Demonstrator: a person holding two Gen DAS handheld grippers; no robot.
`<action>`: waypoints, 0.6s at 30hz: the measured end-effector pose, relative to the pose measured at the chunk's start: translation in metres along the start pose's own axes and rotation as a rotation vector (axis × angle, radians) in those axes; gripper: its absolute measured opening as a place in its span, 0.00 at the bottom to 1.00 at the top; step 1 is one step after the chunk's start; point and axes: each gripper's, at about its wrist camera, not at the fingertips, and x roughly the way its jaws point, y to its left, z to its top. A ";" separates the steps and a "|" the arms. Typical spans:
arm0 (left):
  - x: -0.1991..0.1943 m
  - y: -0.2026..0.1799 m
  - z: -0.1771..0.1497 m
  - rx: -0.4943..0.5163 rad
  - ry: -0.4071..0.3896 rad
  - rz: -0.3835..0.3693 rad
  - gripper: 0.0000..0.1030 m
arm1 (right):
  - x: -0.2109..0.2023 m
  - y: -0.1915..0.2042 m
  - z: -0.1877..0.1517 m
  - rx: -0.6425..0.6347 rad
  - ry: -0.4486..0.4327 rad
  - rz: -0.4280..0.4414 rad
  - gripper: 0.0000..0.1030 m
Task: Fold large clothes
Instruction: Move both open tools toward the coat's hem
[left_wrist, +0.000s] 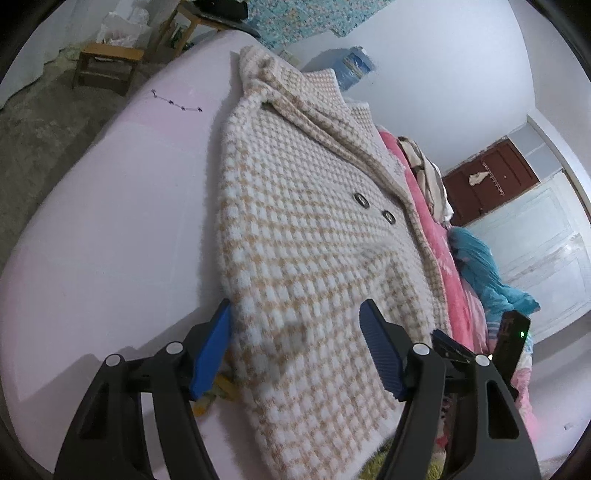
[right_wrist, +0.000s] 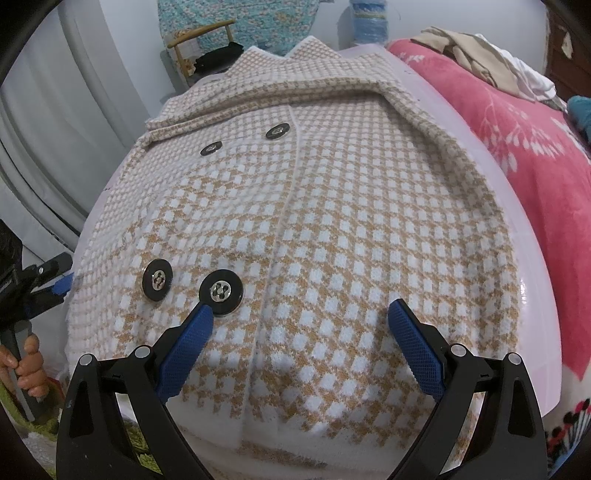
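Houndstooth coat (left_wrist: 314, 236) lies flat on the pale pink sheet (left_wrist: 110, 229) in the left wrist view, and the left gripper (left_wrist: 295, 339) stands wide with the coat's lower side edge between its blue pads, not visibly pinched; bare sheet fills the frame's left. In the right wrist view, the right gripper (right_wrist: 299, 332) gapes wide above the coat's hem at lower centre, its left pad (right_wrist: 184, 350) at a black button (right_wrist: 221, 289), holding nothing, with a pink blanket (right_wrist: 535, 177) at right.

Left wrist view low at the checked coat's (left_wrist: 314, 236) hem corner, facing along its length toward the collar, right wrist view close above the hem, angled steeply down, both sharing coat, buttons (right_wrist: 221, 290), pink blanket (right_wrist: 535, 166), pale table (left_wrist: 110, 221).
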 end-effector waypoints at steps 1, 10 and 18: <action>-0.001 -0.001 -0.002 0.001 0.008 -0.003 0.65 | 0.000 0.000 0.000 0.001 0.000 -0.001 0.89; -0.008 0.002 -0.029 -0.076 0.097 -0.083 0.65 | -0.001 -0.001 -0.001 0.000 -0.002 0.000 0.89; -0.009 -0.006 -0.049 -0.075 0.148 -0.112 0.64 | -0.004 -0.003 0.000 0.001 -0.008 -0.005 0.89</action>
